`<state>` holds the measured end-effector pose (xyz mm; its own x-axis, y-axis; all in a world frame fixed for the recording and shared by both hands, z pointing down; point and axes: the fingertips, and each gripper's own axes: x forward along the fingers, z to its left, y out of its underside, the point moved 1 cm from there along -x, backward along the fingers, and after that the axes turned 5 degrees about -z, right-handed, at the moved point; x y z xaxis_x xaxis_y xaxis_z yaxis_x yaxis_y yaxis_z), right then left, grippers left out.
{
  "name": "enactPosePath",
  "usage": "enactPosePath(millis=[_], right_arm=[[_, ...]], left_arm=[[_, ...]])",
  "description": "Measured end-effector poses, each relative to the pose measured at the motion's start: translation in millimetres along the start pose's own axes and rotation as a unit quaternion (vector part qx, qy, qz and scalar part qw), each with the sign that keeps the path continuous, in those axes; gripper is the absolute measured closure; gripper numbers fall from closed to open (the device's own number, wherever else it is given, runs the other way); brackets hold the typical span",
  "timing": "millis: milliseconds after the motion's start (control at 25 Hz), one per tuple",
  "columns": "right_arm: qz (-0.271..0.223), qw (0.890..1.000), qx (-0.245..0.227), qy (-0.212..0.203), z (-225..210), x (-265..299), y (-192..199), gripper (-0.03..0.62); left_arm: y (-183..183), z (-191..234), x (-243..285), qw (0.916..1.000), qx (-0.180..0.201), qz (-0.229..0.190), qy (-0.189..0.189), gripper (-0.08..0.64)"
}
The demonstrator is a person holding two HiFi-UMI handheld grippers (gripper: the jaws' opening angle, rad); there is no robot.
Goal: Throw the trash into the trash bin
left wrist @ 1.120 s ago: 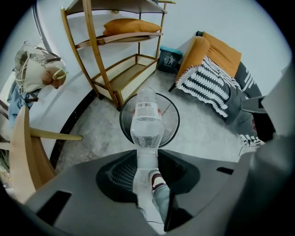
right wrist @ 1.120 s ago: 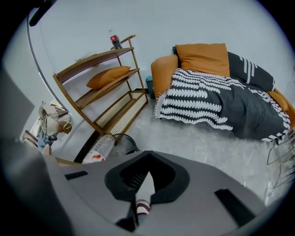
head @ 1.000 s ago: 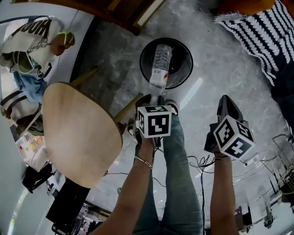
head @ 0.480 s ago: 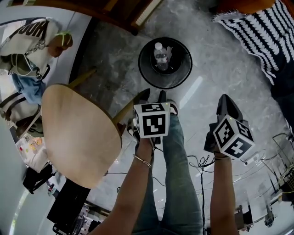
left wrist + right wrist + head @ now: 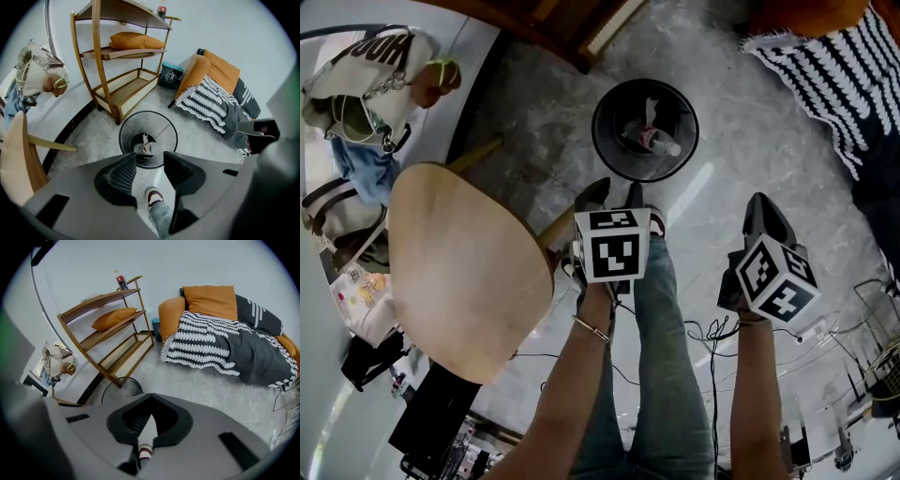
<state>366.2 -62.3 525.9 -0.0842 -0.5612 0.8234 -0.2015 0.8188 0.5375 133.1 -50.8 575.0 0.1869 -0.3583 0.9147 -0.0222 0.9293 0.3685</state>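
Note:
A black mesh trash bin (image 5: 609,98) stands on the grey floor just ahead of my feet. A clear plastic bottle (image 5: 658,142) with a red-and-white label lies tilted inside it among scraps of paper. My left gripper (image 5: 614,195) hovers a little short of the bin's near rim; its jaws have just been opening and nothing is between them. In the left gripper view the bin (image 5: 169,133) and the bottle (image 5: 143,148) show beyond the open left gripper (image 5: 149,160). My right gripper (image 5: 759,208) hangs to the right, shut and empty, its tips meeting (image 5: 151,397).
A round wooden table (image 5: 464,272) fills the left, one leg reaching toward the bin. Bags (image 5: 356,94) hang at far left. A wooden shelf (image 5: 117,84) stands behind the bin, a sofa with a striped blanket (image 5: 834,66) to the right. Cables (image 5: 703,330) lie by my feet.
The bottle went from the left gripper's jaws down into the bin and now lies at its bottom. The left jaws opened. The right gripper stayed put.

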Motion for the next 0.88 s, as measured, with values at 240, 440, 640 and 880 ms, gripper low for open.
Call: enactPosePath(millis=[240,440,640,880], right_arm=[[-0.009,1.0,-0.002,-0.001,9.5,-14.5,-5.9,0.586],[-0.02,1.0,-0.001,-0.004,22.4,-29.0,-12.1,0.586],[-0.037,0.999,0.013,-0.01,45.4,-69.5,-25.9,0.586],[-0.094,0.995,0.003,-0.044,95.9,-135.0,-74.8,0.586]], left_arm=[[-9.9,0.7,-22.8,0.9998,-0.002,-0.018,0.006,0.371],[-30.7,4.7,-56.7,0.9988,-0.006,-0.048,0.008,0.429],[-60.7,16.4,-123.3,0.9955,0.004,-0.095,0.0,0.524],[-117.2,47.4,-232.6,0.9784,0.014,-0.206,-0.005,0.541]])
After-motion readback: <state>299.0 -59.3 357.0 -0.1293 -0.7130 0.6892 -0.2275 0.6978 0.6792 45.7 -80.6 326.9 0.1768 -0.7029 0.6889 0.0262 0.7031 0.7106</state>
